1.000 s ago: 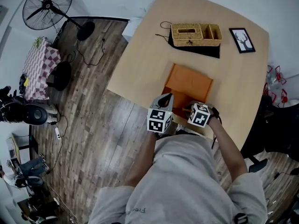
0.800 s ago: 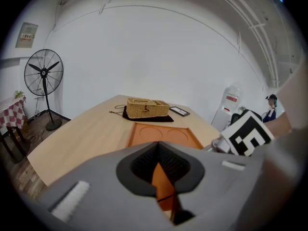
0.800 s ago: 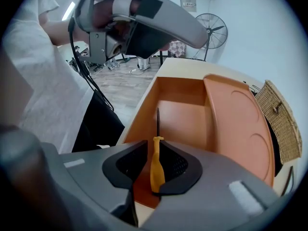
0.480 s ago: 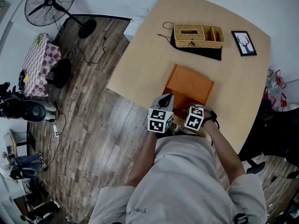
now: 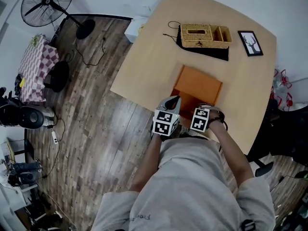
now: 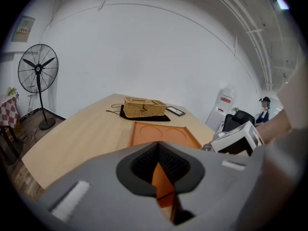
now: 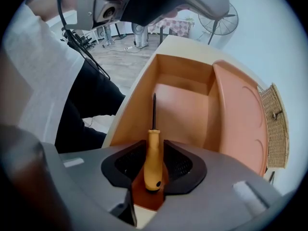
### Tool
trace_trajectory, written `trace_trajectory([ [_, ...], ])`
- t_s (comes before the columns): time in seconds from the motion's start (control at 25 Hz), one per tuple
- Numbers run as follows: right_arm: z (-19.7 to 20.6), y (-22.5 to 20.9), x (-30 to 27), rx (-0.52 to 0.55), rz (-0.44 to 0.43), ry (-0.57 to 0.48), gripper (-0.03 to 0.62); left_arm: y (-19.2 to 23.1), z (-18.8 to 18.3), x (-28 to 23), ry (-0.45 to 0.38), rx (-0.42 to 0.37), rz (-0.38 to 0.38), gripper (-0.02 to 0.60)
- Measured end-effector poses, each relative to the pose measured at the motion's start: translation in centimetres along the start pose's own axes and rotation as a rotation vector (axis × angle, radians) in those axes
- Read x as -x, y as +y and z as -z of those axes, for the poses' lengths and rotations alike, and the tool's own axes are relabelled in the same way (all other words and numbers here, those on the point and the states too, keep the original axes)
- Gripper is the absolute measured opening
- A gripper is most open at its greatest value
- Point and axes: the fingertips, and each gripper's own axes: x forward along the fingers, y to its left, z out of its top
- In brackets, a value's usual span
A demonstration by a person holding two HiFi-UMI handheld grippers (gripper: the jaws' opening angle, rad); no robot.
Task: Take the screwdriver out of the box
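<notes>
Right gripper (image 7: 153, 173) over screwdriver (image 7: 153, 150) in box (image 7: 185, 67): pick not yet made.
Since a second ago the right gripper has tipped nose-down over the box's near end, at lower centre of the head view. Its jaws are opening and grip nothing. The yellow handle stands between them at lower centre of the right gripper view, and the pads are not pressing on it. Screwdriver: flat on the box floor, shaft pointing toward the top of that frame, still inside. Left gripper (image 6: 159, 174): unmoved at the box's near-left corner, jaws almost together. It is apparently pinching the orange wall, though the sliver seen between the jaws is too small to be certain. Reading: approach done; closing on the handle and lifting remain.
</notes>
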Motion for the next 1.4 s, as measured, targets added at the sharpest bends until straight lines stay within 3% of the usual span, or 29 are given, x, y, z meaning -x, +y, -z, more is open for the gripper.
trace_trajectory([
  [0.28,0.6,-0.2,-1.1,-0.028,-0.005,0.081,0.103,1.0,-0.4,-0.2,0.007,-0.018,0.057,0.055],
  [0.52,0.7,-0.5,-1.0,-0.057,0.009,0.092,0.110,1.5,-0.5,-0.3,0.022,-0.041,0.074,0.055],
  [1.4,0.0,-1.1,0.0,-0.079,0.032,-0.042,0.091,1.5,0.3,0.4,0.026,-0.003,-0.008,0.055],
])
